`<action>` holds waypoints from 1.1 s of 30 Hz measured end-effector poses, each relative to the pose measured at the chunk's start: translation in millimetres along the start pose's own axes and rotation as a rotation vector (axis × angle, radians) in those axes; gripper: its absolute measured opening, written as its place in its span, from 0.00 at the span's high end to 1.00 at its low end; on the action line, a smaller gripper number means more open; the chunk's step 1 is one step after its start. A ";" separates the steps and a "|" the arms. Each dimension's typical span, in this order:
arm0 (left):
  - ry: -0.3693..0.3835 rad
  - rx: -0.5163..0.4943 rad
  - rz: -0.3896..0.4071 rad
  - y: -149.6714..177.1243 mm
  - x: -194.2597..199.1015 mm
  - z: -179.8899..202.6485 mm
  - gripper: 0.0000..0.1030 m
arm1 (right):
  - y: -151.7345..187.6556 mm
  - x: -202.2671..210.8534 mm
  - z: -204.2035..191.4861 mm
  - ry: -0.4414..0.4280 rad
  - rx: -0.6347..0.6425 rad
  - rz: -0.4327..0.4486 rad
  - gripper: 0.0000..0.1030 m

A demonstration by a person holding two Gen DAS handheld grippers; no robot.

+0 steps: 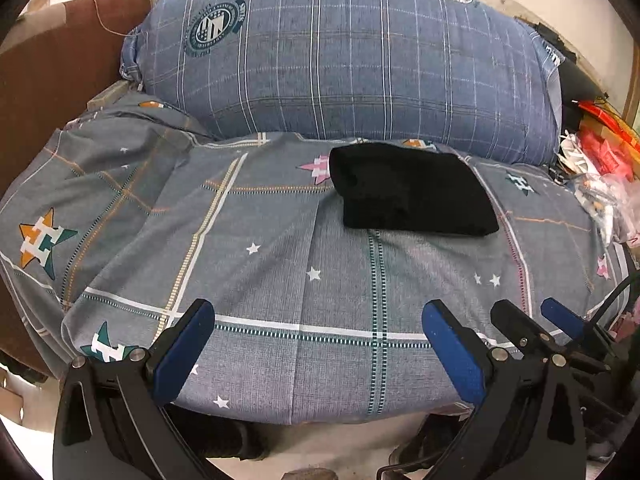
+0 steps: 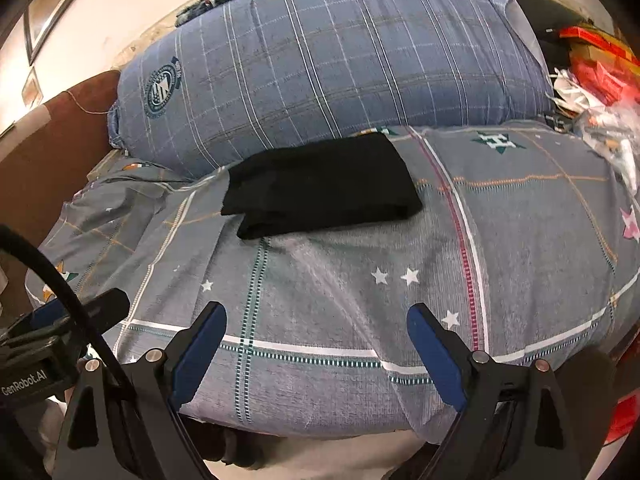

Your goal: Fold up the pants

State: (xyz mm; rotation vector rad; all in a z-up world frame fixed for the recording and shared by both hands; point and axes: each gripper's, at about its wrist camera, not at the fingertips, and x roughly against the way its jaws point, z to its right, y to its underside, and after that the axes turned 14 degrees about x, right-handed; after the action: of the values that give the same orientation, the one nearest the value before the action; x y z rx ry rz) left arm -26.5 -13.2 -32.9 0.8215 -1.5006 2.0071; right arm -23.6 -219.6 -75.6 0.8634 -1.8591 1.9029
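Black pants (image 1: 412, 190) are lying folded in a small, flat bundle on the bed (image 1: 280, 280), on the gray sheet with stars and lines. The bundle is sitting near the far side of the bed, right up against the big blue checked pillow (image 1: 352, 52). The left gripper (image 1: 320, 344) is hovering low at the near edge of the bed with its blue fingers spread wide, and it is holding nothing. The right gripper (image 2: 316, 344) is hovering just beside it, also spread wide and also holding nothing. The pants are lying ahead of both grippers, well apart from them. From the left gripper they are sitting ahead and a bit to the right. From the right gripper they are sitting nearly straight ahead, a little to the left. The long side of the bundle is running across the bed, from left to right, so both grippers are facing its long edge. Neither gripper is looking much nearer than the other. The folding is looking about done, because the pants are already making a neat stack.
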 end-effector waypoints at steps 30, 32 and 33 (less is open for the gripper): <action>-0.031 -0.032 -0.220 16.7 -115.7 1.1 0.00 | 16.5 -42.5 63.3 0.035 -0.176 -0.098 0.08; -0.057 -0.042 -0.218 20.3 -121.0 0.5 0.00 | 17.7 -45.0 62.5 0.030 -0.172 -0.102 0.08; -0.070 -0.044 -0.224 22.4 -123.8 -0.6 0.00 | 18.4 -46.6 62.3 0.026 -0.171 -0.104 0.08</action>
State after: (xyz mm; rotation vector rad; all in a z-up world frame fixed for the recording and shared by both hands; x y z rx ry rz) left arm 43.6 -22.9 -136.9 1.0034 -1.4165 1.7926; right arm 11.5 -274.5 -121.9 0.8577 -1.8906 1.6584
